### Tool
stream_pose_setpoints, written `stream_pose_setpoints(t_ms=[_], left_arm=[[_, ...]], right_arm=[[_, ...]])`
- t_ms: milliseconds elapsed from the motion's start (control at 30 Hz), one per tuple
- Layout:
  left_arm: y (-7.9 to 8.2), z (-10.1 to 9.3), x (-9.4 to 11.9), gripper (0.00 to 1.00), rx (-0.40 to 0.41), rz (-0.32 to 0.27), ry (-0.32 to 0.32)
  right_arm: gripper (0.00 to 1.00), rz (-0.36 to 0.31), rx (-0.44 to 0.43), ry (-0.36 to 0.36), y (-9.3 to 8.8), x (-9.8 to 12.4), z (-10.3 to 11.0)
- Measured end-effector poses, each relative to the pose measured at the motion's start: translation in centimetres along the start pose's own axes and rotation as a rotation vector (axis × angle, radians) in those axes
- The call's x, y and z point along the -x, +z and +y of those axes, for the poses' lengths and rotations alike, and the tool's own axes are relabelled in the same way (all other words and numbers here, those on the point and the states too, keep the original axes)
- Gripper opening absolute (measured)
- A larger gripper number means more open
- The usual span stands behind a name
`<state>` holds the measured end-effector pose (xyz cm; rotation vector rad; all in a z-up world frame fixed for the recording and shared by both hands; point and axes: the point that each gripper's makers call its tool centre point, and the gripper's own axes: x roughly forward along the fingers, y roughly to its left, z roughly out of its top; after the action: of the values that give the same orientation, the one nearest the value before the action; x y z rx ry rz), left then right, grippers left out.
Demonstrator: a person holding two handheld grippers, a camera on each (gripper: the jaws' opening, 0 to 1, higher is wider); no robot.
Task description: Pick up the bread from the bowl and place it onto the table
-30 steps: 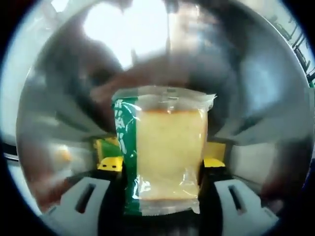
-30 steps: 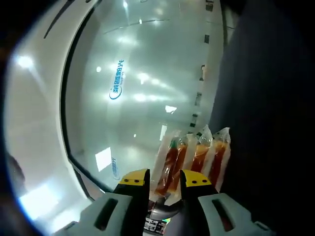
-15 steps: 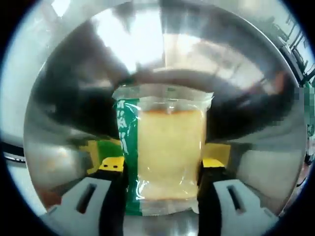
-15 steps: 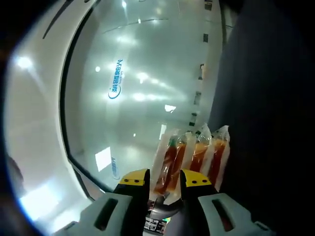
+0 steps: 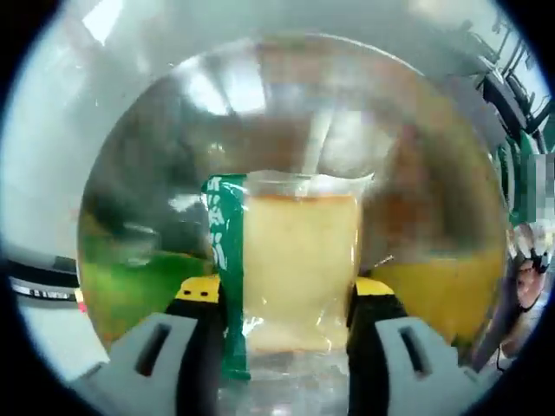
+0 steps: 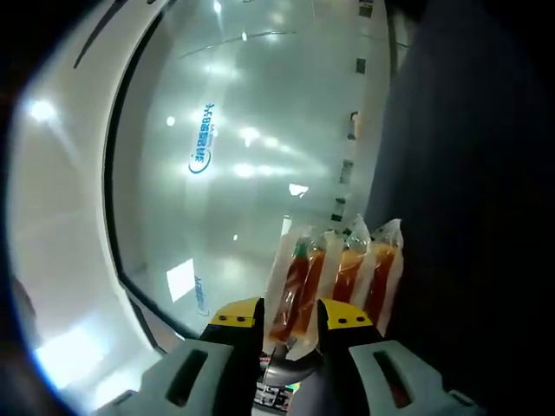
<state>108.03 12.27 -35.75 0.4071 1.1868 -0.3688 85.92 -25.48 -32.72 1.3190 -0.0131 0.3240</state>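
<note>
In the left gripper view the left gripper (image 5: 290, 299) has its jaws pinching the bread (image 5: 299, 269), a pale slice in a clear wrapper with a green strip down one side, held upright between the yellow-tipped jaws. Behind it lies the bowl (image 5: 156, 199), a shiny metal one whose rim now sits fully inside the view, with pale counter (image 5: 52, 173) showing around it. A second ago the bowl's wall filled the view and its rim ran off the edges; since then the bowl has shrunk in steps while the bread has kept the same place between the jaws. That reads as the gripper rising with the bread, so the pick looks done and the bread seems to be clear of the bowl, though whether its lower edge has fully passed the rim cannot be told. What is left is probably to carry it sideways past the rim and set it on the counter. In the right gripper view the right gripper (image 6: 290, 334) has its jaws pinching a pack of sausages (image 6: 334, 282) above a glossy pale surface, unchanged over the last second.
</note>
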Motion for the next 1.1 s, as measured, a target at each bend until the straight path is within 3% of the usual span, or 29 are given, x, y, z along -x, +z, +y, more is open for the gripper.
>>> stream_pose_setpoints(t_ms=[233, 400, 567, 667, 800, 1100], left_arm=[[1.4, -1.1, 4.7, 0.44, -0.06, -0.056, 0.015], [2.7, -3.4, 8.5, 0.44, -0.128, -0.092, 0.026], [4.4, -6.2, 12.0, 0.44, -0.154, -0.142, -0.004], [5.4, -8.9, 13.8, 0.44, -0.18, -0.173, -0.041], [5.7, -14.2, 15.5, 0.44, -0.212, -0.184, -0.12], [5.8, -25.1, 14.9, 0.45, -0.362, -0.134, -0.24]], right_arm=[[0.21, -0.003, 0.0, 0.002, 0.1, 0.0, 0.0], [0.21, -0.007, 0.001, 0.006, 0.2, 0.1, 0.2], [0.21, -0.018, -0.001, 0.011, 0.6, 0.2, 0.3], [0.21, -0.024, -0.003, 0.012, 0.9, 0.3, 0.3], [0.21, -0.027, 0.001, 0.016, 0.9, 0.3, 0.5], [0.21, -0.048, -0.002, 0.016, 1.6, 0.4, 0.4]])
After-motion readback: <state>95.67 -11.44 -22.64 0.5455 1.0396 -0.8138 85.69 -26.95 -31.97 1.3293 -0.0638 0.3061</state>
